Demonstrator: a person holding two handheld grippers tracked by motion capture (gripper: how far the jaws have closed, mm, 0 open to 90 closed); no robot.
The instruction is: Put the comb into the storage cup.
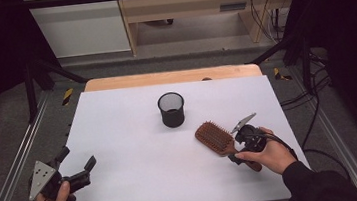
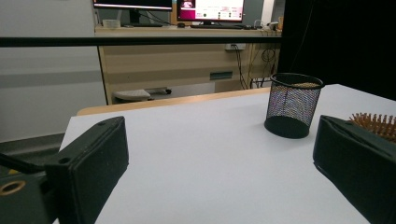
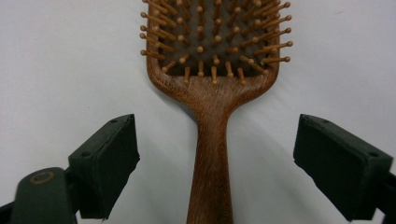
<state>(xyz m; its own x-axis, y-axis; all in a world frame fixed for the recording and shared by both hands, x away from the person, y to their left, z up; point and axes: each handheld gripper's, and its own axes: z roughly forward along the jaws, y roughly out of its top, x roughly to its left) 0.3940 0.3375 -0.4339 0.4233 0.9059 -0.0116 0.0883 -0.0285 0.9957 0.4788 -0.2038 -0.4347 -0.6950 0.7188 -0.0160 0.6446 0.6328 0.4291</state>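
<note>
the brush [image 1: 214,137] lies on the white table [image 1: 136,150], right of centre in the lower half of the high view, bristles up, its head toward the upper left and its handle running down right under the right hand [image 1: 268,156]. the right gripper [image 1: 239,147] sits over that handle. in the right gripper view the wooden handle [image 3: 212,158] rises up the middle of the frame between the two black pads [image 3: 109,158], which stand spread on either side and clear of the wood, with nothing pinched. the cup [image 1: 171,109], a black mesh one, stands upright above and left of the brush, near the frame's centre and apart from it. the left gripper [image 1: 75,166] is at the lower left of the high view, at the table's edge, well apart from both things, its jaws spread and empty. in the left gripper view the cup [image 2: 293,105] stands right of centre and bristle tips [image 2: 376,123] peek out at the right edge.
</note>
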